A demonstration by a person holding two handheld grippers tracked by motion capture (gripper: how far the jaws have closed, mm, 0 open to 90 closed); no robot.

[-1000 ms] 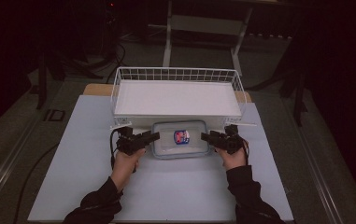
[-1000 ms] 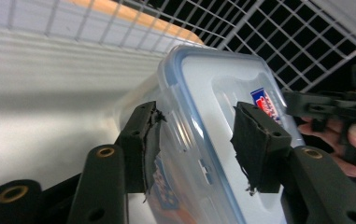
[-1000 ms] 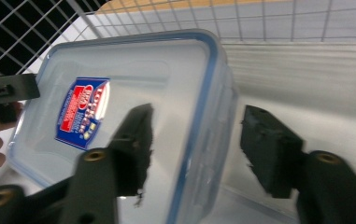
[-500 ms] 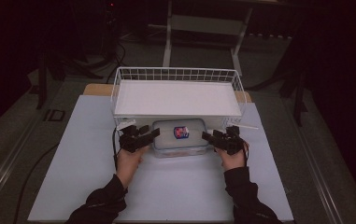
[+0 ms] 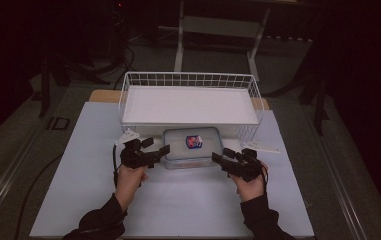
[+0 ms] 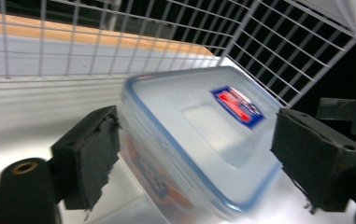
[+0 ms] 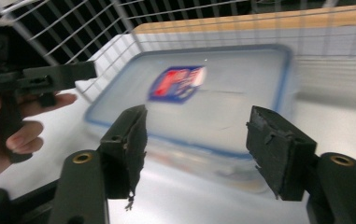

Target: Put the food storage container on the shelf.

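Observation:
A clear plastic container [image 5: 192, 148] with a blue-rimmed lid and a red and blue label lies on the white table [image 5: 178, 210], just in front of the wire basket [image 5: 188, 80]. My left gripper [image 5: 157, 146] is at its left end. In the left gripper view the container [image 6: 199, 121] sits between the jaws of that gripper [image 6: 194, 140], which have just been opening, and the pads stand off it. My right gripper [image 5: 222, 156] is off the right end. Its jaws [image 7: 196, 140] have just been closing a little, with nothing between them and the container [image 7: 222, 93] just beyond.
The white wire basket has a white floor and stands right behind the container, its mesh [image 6: 283, 46] close to both grippers. Small white tags [image 5: 128, 135] [image 5: 264, 147] lie on the table by its front corners. Dark floor and stand legs surround the table.
Both grippers were at the container's ends. The left one has opened and come slightly up. The right one has drawn back toward the person. The container stays in front of the basket.

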